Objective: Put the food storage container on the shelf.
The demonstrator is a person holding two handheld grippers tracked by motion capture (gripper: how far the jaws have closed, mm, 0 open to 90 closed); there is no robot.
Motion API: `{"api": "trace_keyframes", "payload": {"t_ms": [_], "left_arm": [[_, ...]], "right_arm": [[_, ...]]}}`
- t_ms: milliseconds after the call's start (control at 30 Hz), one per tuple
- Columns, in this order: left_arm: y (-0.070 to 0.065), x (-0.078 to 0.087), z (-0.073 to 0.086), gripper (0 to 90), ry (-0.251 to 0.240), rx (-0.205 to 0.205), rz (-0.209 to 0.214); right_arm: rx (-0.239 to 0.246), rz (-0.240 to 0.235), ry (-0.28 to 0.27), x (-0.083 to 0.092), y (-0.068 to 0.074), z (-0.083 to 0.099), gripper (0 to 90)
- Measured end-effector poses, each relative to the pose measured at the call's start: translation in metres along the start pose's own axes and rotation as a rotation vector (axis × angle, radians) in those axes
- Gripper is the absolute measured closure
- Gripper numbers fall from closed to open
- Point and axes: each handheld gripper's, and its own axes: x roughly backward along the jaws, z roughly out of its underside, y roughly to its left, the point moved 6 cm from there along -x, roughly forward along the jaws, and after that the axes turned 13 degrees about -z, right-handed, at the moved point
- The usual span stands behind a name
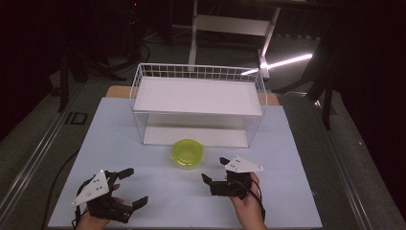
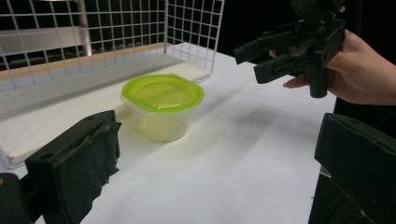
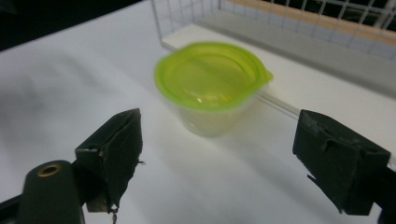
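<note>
Tub (image 1: 187, 153): clear plastic, round, capped with a lime-green lid (image 2: 162, 92). Stands upright on the white table (image 1: 158, 191), centre of the high view, just in front of the rack's lower shelf. Whether it touches the shelf edge cannot be told. Held by nothing. In the left gripper view it sits left of centre; in the right gripper view, upper centre and slightly blurred, a small tab on the lid pointing right.

Right gripper (image 1: 214, 170): lower centre-right of the high view, just below and right of the tub, apart from it. Jaws spread wide, nothing between them. In its own view (image 3: 217, 154) both black padded jaws rise from the bottom corners with the tub beyond the gap. In the left gripper view it appears at upper right (image 2: 254, 58), held in a hand (image 2: 359, 74), above the table.

Left gripper (image 1: 135, 187): lower left of the high view, well apart from the tub. Jaws spread, empty, pointing right. Own view (image 2: 215, 158): one jaw at lower left, the other at lower right, bare table between.

Rack (image 1: 198, 72): white wire frame, two white shelves, upper centre of the high view, at the far side of the table.

Surroundings: dark floor, a bright streak of light at upper right.
</note>
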Motion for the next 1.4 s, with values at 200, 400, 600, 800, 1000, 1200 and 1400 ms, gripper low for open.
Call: {"api": "trace_keyframes", "payload": {"t_ms": [200,400,600,800,1000,1200,1400], "left_arm": [[-0.004,-0.001,-0.020,0.9,0.002,0.008,0.029],[-0.001,-0.010,-0.038,0.9,0.011,0.011,0.051],[0.002,-0.023,-0.049,0.9,0.057,0.044,0.072],[0.012,-0.042,-0.058,0.9,0.080,0.062,0.014],[0.018,-0.063,-0.059,0.9,0.142,0.039,-0.020],[0.025,-0.092,-0.054,0.9,0.178,0.079,-0.034],[0.026,-0.120,-0.046,1.0,0.233,0.071,-0.037]], "right_arm": [[0.072,0.019,-0.043,0.008,0.010,-0.016,15.6],[0.057,-0.001,-0.067,0.013,0.017,-0.030,13.7],[0.023,-0.027,-0.069,0.012,0.015,-0.040,14.3],[0.015,-0.032,-0.041,0.005,0.011,-0.045,14.3],[-0.036,-0.023,-0.055,-0.007,-0.002,-0.045,13.4],[-0.077,-0.049,-0.021,-0.023,-0.011,-0.045,13.4],[-0.060,-0.002,-0.030,-0.035,-0.020,-0.045,13.7]]}}
